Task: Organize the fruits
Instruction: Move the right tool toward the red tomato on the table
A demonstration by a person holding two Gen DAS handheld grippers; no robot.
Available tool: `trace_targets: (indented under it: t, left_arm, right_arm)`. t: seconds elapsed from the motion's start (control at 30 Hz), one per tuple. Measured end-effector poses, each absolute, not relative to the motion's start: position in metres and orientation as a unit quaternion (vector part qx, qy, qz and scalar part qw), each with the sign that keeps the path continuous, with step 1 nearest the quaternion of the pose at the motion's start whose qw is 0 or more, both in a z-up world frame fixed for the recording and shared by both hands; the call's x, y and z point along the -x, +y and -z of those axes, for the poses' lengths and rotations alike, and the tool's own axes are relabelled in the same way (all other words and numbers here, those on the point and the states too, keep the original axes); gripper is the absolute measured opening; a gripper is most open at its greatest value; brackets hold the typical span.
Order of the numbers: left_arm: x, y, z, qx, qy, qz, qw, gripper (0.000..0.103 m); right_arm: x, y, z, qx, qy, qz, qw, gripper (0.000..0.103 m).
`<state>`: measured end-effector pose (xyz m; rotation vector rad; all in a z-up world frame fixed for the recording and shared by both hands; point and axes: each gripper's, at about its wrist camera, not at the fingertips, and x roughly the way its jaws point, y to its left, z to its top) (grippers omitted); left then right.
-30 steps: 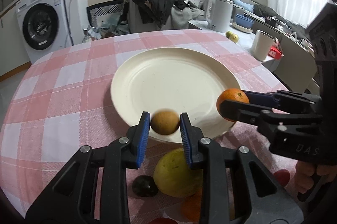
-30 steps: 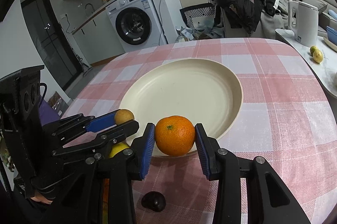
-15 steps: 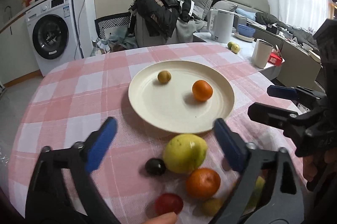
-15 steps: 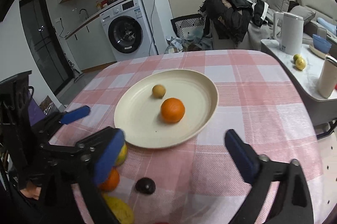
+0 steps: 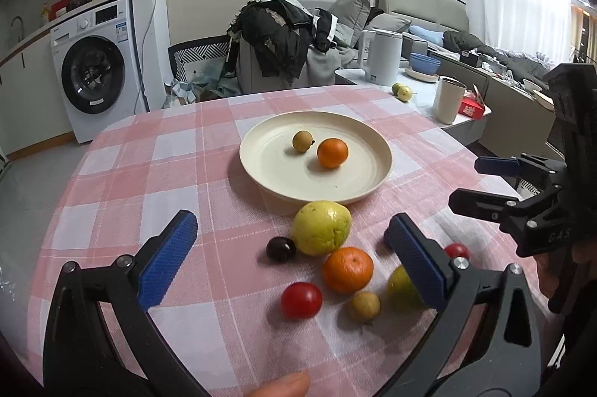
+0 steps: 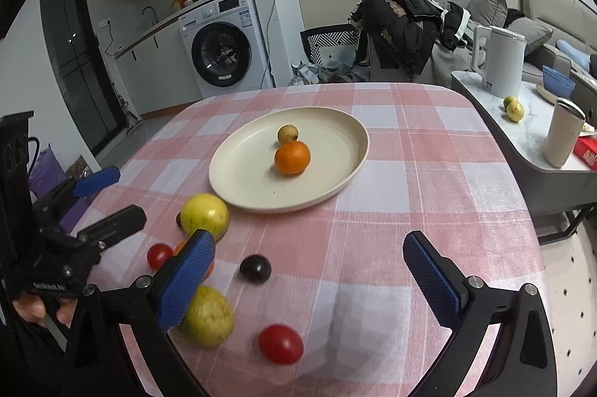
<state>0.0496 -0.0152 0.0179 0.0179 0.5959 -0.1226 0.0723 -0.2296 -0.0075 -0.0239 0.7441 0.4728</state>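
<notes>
Left wrist view: my left gripper point(image 5: 294, 255) gapes wide and empty, its small brown fruit point(image 5: 302, 141) now dropped on the cream plate point(image 5: 268, 173).
Right wrist view: my right gripper point(image 6: 309, 274) too has let go and pulled back, the orange point(image 6: 292, 157) beside it; loose fruit remains on the checked cloth point(image 6: 429, 195).

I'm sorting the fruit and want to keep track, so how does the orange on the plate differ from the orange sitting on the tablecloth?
The orange on the plate lies inside the cream plate, beside a small tan fruit; the orange on the tablecloth lies off the plate among loose fruit, just below the big yellow-green fruit. In the right wrist view the plated one shows whole, while the other is mostly hidden behind a blue finger. Both are round, bright orange and held by neither gripper.
</notes>
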Motion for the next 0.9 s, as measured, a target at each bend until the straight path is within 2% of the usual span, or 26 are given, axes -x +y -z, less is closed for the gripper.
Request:
trace_targets:
  t: [0.27,0.9]
  left_arm:
    - [-0.031,-0.019,-0.017,-0.010,0.304,0.075,0.950,0.102]
    - [-0.042,-0.033,0.001,-0.022,0.337,0.083,0.938,0.102]
  right_arm:
    - [-0.052,-0.226,0.015,0.054,0.369,-0.225,0.900,0.103]
    - [-0.050,-0.228,0.042,0.095,0.455,-0.242,0.851,0.103]
